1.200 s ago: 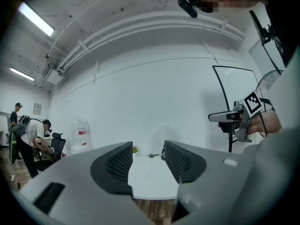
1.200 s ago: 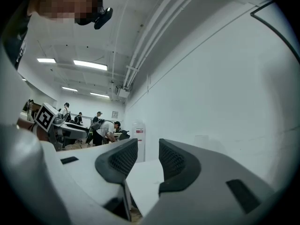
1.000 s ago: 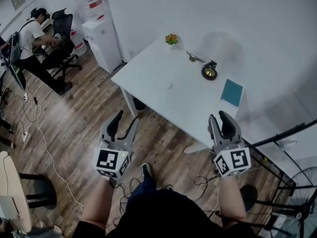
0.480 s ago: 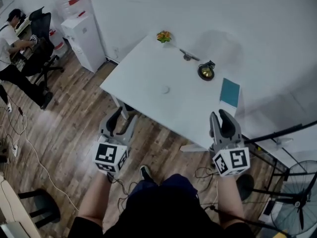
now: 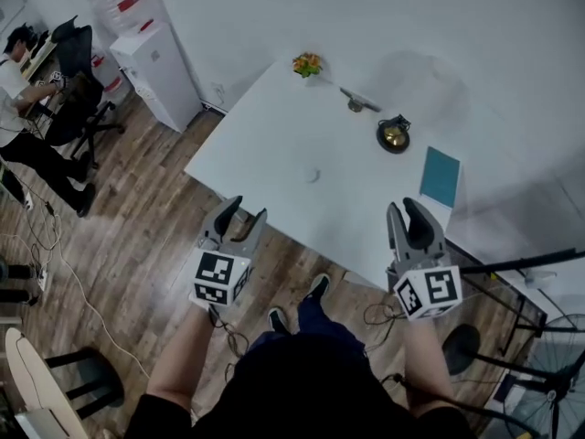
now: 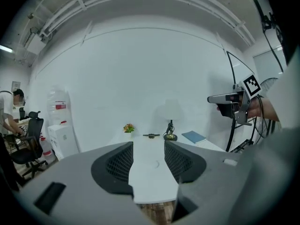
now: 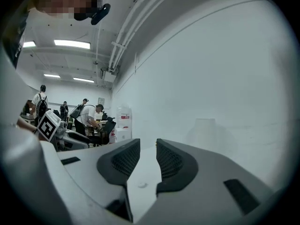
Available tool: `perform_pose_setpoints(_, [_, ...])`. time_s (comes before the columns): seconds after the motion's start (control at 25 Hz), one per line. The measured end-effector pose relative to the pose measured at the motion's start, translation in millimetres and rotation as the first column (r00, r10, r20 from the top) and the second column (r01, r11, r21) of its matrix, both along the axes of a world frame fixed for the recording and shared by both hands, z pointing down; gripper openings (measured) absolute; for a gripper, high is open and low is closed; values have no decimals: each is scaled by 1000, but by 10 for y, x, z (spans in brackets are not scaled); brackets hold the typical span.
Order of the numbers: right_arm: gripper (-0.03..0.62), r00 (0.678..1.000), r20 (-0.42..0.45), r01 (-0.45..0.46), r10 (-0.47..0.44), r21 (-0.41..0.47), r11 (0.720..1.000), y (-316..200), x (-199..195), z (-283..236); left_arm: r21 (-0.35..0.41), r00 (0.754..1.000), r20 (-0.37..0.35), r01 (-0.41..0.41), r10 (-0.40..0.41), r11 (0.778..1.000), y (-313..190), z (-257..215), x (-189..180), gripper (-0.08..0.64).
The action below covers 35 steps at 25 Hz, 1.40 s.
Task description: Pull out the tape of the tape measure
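A white table [image 5: 274, 144] stands ahead of me. On it lie a small pale round thing [image 5: 313, 174], too small to identify, and a dark flat item [image 5: 356, 103]. A brass-based lamp [image 5: 394, 135], a teal book [image 5: 441, 176] and a little plant [image 5: 307, 63] are there too. My left gripper [image 5: 244, 210] hangs open over the floor just short of the table's near edge, with nothing between its jaws [image 6: 146, 161]. My right gripper [image 5: 402, 208] is at the near right edge, its jaws closing on nothing [image 7: 147, 161].
A water dispenser [image 5: 160, 58] stands at the wall to the left. Beside it a person sits on an office chair [image 5: 69, 99]. A fan and stand legs [image 5: 548, 337] are at the right. Cables [image 5: 73, 263] run over the wooden floor. My feet [image 5: 315, 291] are below.
The table now lies closer to both grippers. The left gripper has moved up and right toward the table edge. The right gripper's jaws have narrowed a little.
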State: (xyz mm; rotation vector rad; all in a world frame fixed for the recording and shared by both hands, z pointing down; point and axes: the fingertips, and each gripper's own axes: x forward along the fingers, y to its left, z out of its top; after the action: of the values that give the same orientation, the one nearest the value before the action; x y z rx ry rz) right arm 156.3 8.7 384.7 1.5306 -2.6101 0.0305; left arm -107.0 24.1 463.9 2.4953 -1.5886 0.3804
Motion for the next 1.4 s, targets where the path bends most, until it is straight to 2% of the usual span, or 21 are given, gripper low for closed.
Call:
perform_pose_setpoints(0.24, [112, 994, 33, 103, -101, -51, 993, -607, -11, 240, -91, 998, 53, 29, -25, 995, -576, 294, 168, 206])
perform_pose_setpoints(0.48, [110, 990, 59, 137, -132, -106, 985, -1066, 181, 465, -175, 995, 91, -23, 40, 984, -1039, 737, 567, 204])
perform_pose_setpoints(0.68, [104, 993, 49, 115, -109, -148, 982, -1257, 325, 573, -258, 989, 116, -62, 95, 964, -1316, 1164, 787, 204])
perform_pose_setpoints(0.88, [103, 999, 13, 52, -50, -184, 982, -1346, 381, 655, -332, 982, 106, -116, 159, 936, -1624, 1586, 871, 204])
perform_pose_setpoints(1.12, [100, 997, 1, -71, 73, -216, 974, -1362, 345, 725, -413, 945, 122, -229, 303, 881, -1820, 2082, 981, 204])
perform_pose_setpoints(1.4, [100, 991, -49, -135, 126, -247, 960, -1295, 164, 899, -448, 885, 144, -341, 443, 827, -1999, 2470, 1161, 207])
